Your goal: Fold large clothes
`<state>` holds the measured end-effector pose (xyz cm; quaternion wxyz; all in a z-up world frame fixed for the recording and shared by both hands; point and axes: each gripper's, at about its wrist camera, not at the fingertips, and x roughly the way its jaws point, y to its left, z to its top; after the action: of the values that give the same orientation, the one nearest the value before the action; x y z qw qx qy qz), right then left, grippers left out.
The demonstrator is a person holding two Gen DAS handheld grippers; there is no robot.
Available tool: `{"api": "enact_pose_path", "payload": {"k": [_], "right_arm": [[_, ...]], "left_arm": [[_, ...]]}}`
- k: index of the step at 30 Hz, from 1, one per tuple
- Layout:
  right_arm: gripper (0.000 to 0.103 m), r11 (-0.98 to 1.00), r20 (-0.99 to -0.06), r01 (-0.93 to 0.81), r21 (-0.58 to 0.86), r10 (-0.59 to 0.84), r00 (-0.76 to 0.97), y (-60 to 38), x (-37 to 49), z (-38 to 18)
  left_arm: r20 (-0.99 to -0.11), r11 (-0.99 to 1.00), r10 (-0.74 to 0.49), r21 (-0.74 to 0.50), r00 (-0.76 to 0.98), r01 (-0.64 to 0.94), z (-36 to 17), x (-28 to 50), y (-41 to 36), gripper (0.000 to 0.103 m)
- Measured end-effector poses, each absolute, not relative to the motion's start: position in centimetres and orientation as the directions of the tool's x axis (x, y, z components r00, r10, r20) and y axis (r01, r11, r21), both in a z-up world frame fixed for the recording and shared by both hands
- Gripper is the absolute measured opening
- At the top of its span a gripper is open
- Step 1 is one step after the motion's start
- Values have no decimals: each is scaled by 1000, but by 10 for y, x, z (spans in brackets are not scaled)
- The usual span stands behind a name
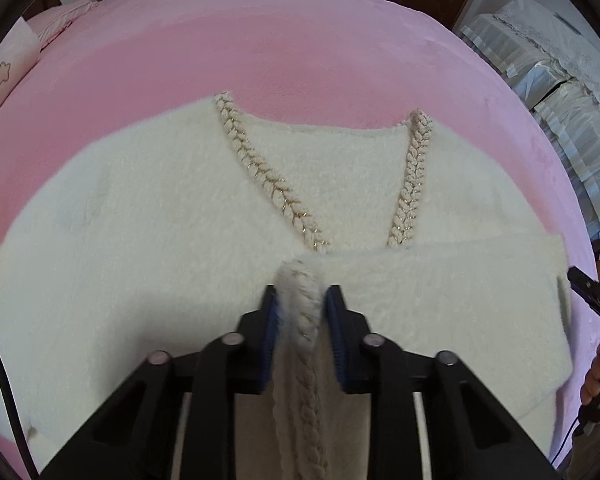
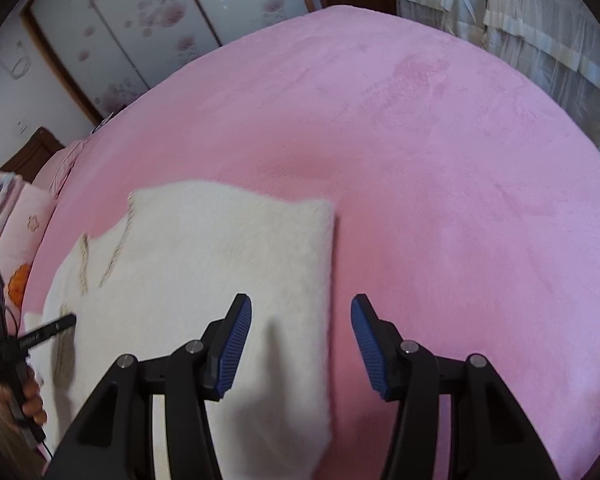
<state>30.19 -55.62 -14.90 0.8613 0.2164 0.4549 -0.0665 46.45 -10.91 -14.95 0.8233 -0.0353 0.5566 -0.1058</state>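
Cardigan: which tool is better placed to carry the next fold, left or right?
Left, probably. The left tool is already shut on the braided front edge of the cream cardigan. The right tool is open and empty, over the garment's folded side edge and the pink blanket.

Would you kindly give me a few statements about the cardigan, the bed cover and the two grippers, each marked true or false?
1. The left gripper is shut on the braided trim of the cream cardigan. True.
2. The right gripper holds a sleeve. False: its jaws stand open with nothing between them.
3. The cardigan lies on a pink bed cover. True.
4. The bed cover is blue. False: it is pink.
5. The cardigan's neckline carries braided trim on both sides. True.
6. The right gripper hangs wholly over the cardigan. False: it straddles the cardigan's edge, one finger over the bed cover.
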Motion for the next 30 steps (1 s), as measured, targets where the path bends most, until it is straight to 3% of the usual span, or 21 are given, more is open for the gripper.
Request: {"api": "enact_pose_path", "payload": {"k": [3,4,5,8,14,18,21,24,27,30], "right_arm": [[52,888,-829,335,316,87,552,-558,319,-164],[46,891,-836,335,308,86,541,-556,324,-169],[23,901,-838,315,298,89,538,-553,328,-171],[16,925,-813,285,251,42,581,-546,326,-157],[22,947,-843,290,139,-41,537,-535,331,-171],[28,946,-835,295,135,-52,548,-534,321,-149],[28,959,-787,255,124,-62,614,-524,299,-119],[28,971,-761,191,143,-16,649,-503,283,-101],[28,976,-757,112,186,70,650,-470,269,-99],[28,977,-754,48,208,129,644,-437,265,-103]], "left_arm": [[-909,980,-181,-135,376,147,-144,472,-119,14],[-903,981,-168,-116,395,154,-138,471,-122,13],[-897,981,-162,-104,410,162,-133,472,-124,13],[-872,984,-144,-76,468,162,-120,476,-128,13],[-902,987,-56,15,429,159,-151,475,-133,14],[-906,985,-42,34,422,171,-135,468,-143,24],[-883,984,-72,14,464,179,-110,447,-135,31],[-833,974,-192,-96,519,206,-86,424,-133,51],[-794,957,-265,-146,546,252,-79,389,-143,53],[-830,948,-272,-142,487,286,-87,377,-161,53]]}}
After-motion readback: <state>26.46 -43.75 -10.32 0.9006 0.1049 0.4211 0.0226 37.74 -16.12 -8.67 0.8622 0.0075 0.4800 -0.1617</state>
